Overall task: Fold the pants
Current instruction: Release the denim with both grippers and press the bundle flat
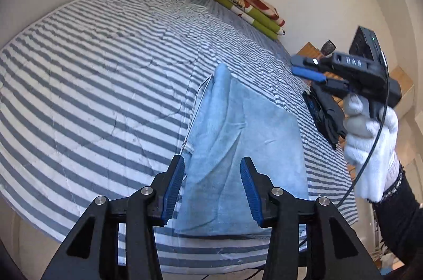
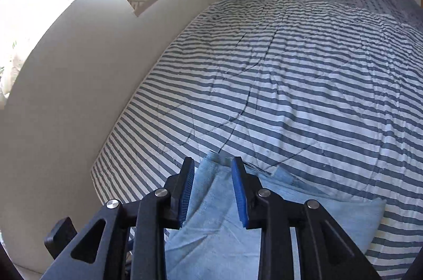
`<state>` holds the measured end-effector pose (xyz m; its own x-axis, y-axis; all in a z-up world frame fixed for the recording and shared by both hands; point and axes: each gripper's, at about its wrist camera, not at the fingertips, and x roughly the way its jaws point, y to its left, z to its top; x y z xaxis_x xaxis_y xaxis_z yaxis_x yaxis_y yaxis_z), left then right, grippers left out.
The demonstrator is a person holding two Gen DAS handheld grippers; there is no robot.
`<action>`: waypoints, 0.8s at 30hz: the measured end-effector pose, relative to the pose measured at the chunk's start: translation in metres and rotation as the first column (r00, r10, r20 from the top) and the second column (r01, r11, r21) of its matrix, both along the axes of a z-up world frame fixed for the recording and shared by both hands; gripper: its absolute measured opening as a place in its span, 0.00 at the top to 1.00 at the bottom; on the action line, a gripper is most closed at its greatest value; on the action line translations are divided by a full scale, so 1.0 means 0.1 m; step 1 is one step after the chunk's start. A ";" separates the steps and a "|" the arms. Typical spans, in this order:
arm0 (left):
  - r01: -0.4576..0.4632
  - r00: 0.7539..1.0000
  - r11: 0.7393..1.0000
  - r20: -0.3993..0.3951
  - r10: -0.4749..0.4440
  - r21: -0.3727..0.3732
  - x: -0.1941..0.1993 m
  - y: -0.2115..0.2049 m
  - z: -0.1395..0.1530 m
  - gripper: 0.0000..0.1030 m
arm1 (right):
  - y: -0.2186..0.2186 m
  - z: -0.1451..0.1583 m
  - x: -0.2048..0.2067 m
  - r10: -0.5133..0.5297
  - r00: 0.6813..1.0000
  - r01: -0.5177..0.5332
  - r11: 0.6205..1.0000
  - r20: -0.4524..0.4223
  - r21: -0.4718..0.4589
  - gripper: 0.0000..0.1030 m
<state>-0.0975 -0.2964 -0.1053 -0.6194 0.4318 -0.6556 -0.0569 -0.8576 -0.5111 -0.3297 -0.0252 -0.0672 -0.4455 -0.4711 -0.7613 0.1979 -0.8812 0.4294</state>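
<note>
Light blue pants lie folded into a compact rectangle near the front edge of the striped bed; a white drawstring trails along their left side. My left gripper hovers open above the near end of the pants, nothing between its fingers. The right gripper is held up in the air by a white-gloved hand, off to the right of the pants. In the right wrist view the right gripper is open above the pants, holding nothing.
The bed carries a grey-and-white striped cover. A folded green, red and white quilt lies at the far end by the wall. A dark garment sits at the bed's right edge. A white wall borders the bed.
</note>
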 end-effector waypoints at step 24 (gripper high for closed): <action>0.142 0.987 0.940 0.122 -0.109 -0.309 -2.07 0.98 -0.65 0.59 | 0.52 -1.16 1.53 -0.021 1.000 0.015 0.968 0.020 0.251 0.74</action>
<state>-0.3046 -0.1987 -0.1707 -0.4965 0.2627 -0.8274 -0.1367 -0.9649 -0.2243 -0.1769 0.0268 -0.1834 -0.4334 -0.2562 -0.8640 0.1738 -0.9645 0.1988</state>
